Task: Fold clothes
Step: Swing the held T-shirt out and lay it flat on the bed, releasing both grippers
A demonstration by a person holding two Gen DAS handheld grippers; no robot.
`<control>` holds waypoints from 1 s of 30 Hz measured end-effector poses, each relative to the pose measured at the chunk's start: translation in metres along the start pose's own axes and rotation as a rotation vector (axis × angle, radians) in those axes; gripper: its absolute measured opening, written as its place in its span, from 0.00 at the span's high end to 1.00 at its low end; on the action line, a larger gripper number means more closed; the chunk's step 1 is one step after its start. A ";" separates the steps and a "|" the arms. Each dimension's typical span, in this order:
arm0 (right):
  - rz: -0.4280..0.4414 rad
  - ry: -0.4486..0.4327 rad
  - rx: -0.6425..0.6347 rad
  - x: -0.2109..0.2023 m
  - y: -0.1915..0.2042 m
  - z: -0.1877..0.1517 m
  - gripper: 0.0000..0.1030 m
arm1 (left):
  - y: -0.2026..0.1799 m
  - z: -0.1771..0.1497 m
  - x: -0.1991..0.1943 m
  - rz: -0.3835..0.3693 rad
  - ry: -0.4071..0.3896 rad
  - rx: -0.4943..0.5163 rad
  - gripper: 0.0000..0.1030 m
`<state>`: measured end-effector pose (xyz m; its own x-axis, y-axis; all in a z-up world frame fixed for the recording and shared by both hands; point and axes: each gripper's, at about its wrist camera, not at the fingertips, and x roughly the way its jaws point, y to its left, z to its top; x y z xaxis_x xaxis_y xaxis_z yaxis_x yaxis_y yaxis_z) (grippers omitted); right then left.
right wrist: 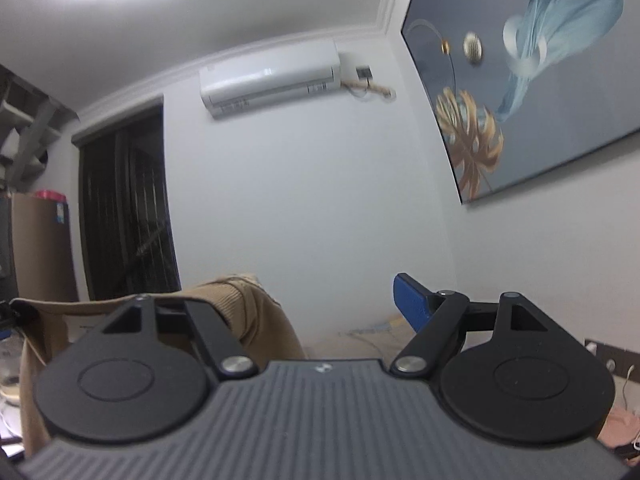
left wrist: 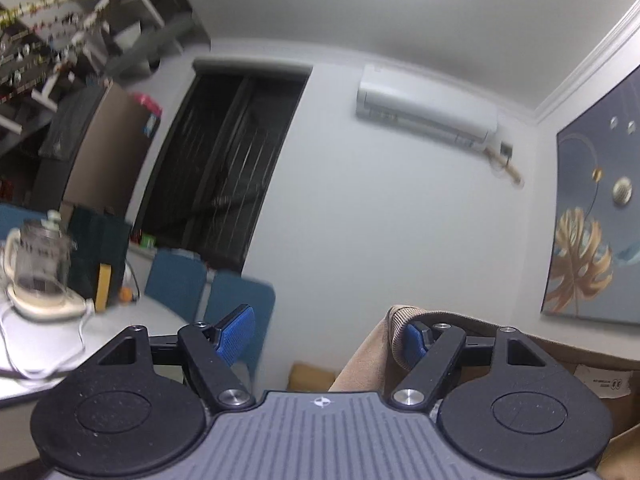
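A tan ribbed-knit garment (left wrist: 370,360) hangs between the two grippers, held up high against the wall. In the left wrist view its ribbed hem drapes over the right finger (left wrist: 412,342) of my left gripper (left wrist: 326,338), whose jaws stand wide apart. In the right wrist view the garment (right wrist: 256,320) covers the left finger of my right gripper (right wrist: 320,312), and only the blue right pad (right wrist: 410,304) shows. Both grippers are open, with the cloth hooked over one finger each.
A white table (left wrist: 44,344) with a glass kettle (left wrist: 38,268) and cables lies at lower left, with blue chairs (left wrist: 236,304) behind it. An air conditioner (right wrist: 272,76), a dark doorway (right wrist: 128,208) and a large painting (right wrist: 532,72) are on the walls. A cardboard box (left wrist: 592,376) sits at right.
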<state>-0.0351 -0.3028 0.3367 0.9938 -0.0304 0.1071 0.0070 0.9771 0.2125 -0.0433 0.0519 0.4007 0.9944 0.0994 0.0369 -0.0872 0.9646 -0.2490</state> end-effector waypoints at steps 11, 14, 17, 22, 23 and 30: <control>-0.032 0.273 -0.022 0.248 -0.001 -0.168 0.25 | 0.019 -0.177 0.256 0.084 0.183 0.085 0.23; -0.064 0.309 -0.052 0.324 -0.011 -0.224 0.25 | 0.018 -0.234 0.335 0.093 0.235 0.094 0.21; -0.091 0.349 -0.066 0.399 -0.030 -0.283 0.26 | 0.016 -0.297 0.416 0.098 0.291 0.131 0.20; -0.128 0.493 -0.070 0.512 -0.071 -0.393 0.27 | 0.020 -0.410 0.537 0.076 0.442 0.205 0.20; -0.140 0.534 -0.074 0.530 -0.077 -0.416 0.27 | 0.022 -0.432 0.557 0.072 0.480 0.215 0.20; -0.140 0.907 -0.141 0.606 -0.098 -0.528 0.27 | 0.038 -0.553 0.631 0.082 0.792 0.314 0.14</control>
<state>0.6251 -0.3054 -0.1322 0.6893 -0.0322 -0.7238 0.0881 0.9953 0.0396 0.6142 0.0160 -0.1208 0.7229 0.0850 -0.6857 -0.0573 0.9964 0.0631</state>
